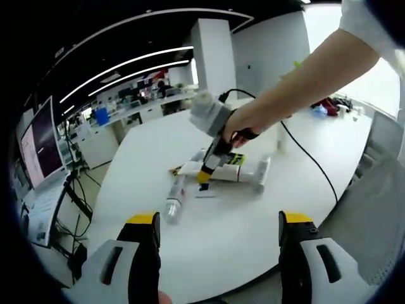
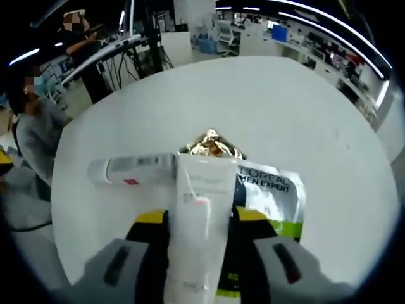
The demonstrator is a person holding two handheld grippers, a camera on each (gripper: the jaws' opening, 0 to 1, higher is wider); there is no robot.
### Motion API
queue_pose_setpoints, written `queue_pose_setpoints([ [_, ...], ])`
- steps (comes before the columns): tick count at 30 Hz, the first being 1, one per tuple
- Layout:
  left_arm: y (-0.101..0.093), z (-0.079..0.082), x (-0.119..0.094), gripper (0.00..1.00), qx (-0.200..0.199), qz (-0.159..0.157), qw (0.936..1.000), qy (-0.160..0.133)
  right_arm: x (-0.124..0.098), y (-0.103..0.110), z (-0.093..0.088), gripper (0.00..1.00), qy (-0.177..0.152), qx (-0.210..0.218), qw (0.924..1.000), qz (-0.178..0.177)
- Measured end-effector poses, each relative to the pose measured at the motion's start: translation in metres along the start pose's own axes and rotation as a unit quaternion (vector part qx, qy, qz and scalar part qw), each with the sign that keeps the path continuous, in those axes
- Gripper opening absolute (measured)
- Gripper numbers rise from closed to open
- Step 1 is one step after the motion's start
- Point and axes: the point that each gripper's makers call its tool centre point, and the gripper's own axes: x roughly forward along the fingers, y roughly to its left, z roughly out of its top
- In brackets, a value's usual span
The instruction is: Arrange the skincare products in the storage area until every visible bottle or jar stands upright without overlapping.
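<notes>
The round white table (image 1: 253, 228) is lying mostly bare around a small cluster near its middle. A sachet (image 2: 275, 190) reading "L'OREAL MEN EXPERT" is lying flat there. The right gripper (image 2: 199, 221) is pinching a white tube (image 2: 199, 228). The left gripper (image 1: 218, 225) is hovering, jaws spread.

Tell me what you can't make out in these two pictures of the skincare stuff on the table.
- Right gripper view: the white tube between the right hand-held gripper jaws hides whether they clamp it; its small print is blurred.
- Right gripper view: the tube covers part of the L'Oreal sachet and the lying bottle.
- Left gripper view: the right hand-held gripper covers the products, too small to identify.
</notes>
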Motion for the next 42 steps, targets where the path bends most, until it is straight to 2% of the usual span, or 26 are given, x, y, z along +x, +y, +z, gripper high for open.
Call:
queue_pose_setpoints([
  [11, 0.0, 0.001, 0.0, 0.74, 0.0, 0.0, 1.0, -0.001, -0.012, 0.0, -0.001, 0.35, -0.017, 0.019, 0.9997, -0.003],
  [23, -0.003, 0.001, 0.0, 0.73, 0.002, -0.007, 1.0, -0.004, -0.048, -0.004, 0.007, 0.34, -0.083, 0.042, 0.9957, -0.01],
  [36, -0.007, 0.002, 0.001, 0.73, 0.002, -0.016, 0.9998, -0.007, -0.086, -0.009, 0.009, 0.34, -0.141, 0.082, 0.9861, -0.029],
  [42, -0.01, 0.001, 0.001, 0.73, -0.005, -0.029, 0.9995, -0.003, -0.106, -0.006, 0.008, 0.34, -0.18, 0.105, 0.9772, -0.04],
])
